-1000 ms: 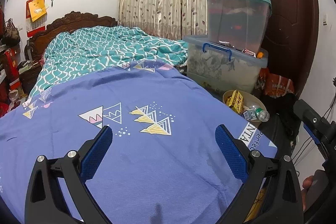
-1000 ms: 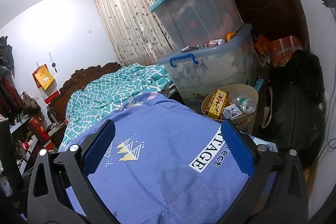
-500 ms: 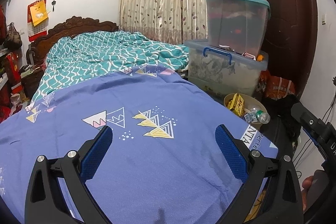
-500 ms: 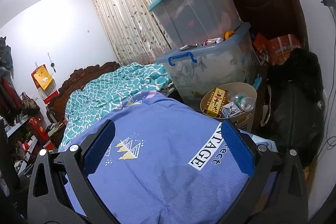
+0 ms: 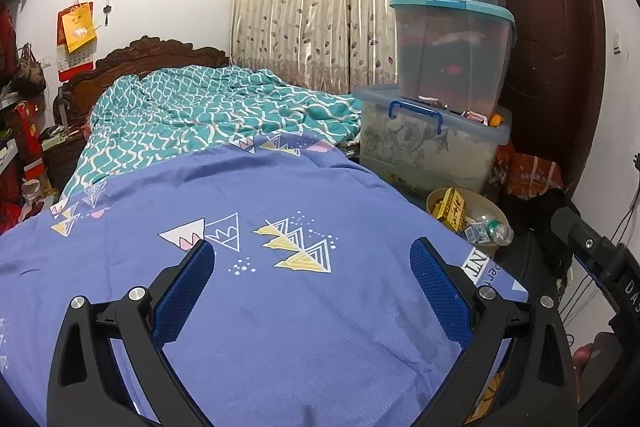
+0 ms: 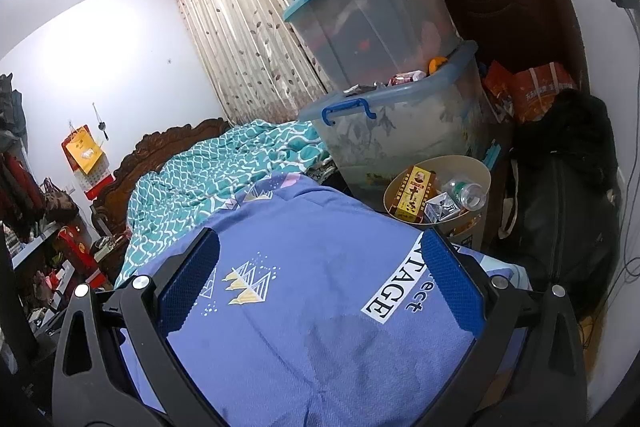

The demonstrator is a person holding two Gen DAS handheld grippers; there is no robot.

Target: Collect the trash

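I hold both grippers over the foot of the bed, and both stand wide apart with nothing between their blue pads. My left gripper (image 5: 312,291) hangs above the purple bedsheet (image 5: 280,307), over the patch printed with yellow and white triangles. My right gripper (image 6: 320,287) hangs over the same sheet nearer its right edge, where the white label with dark letters (image 6: 394,293) lies just inside its right finger.

The trash sits in a round beige bin (image 6: 478,167) on the floor beside the bed, past the right edge of the sheet. From my right gripper it lies ahead and a little to the right, just beyond the tip of the right finger. From my left gripper the bin (image 5: 434,197) is farther off, ahead and well to the right. Inside it I see a yellow carton with red print (image 6: 412,195) leaning upright against the near left side, a clear plastic bottle (image 6: 464,193) lying tilted with its mouth toward me, and a small white and blue carton (image 6: 440,211) between them; whether the bottle touches the small carton I cannot tell for sure, as the view bends strongly there.

Behind the bin stands a stack of three clear storage boxes (image 6: 372,27) against the curtain (image 6: 240,39). A black bag (image 6: 560,207) sits on the floor to the right of the bin. A teal patterned quilt (image 5: 216,115) covers the far half of the bed.
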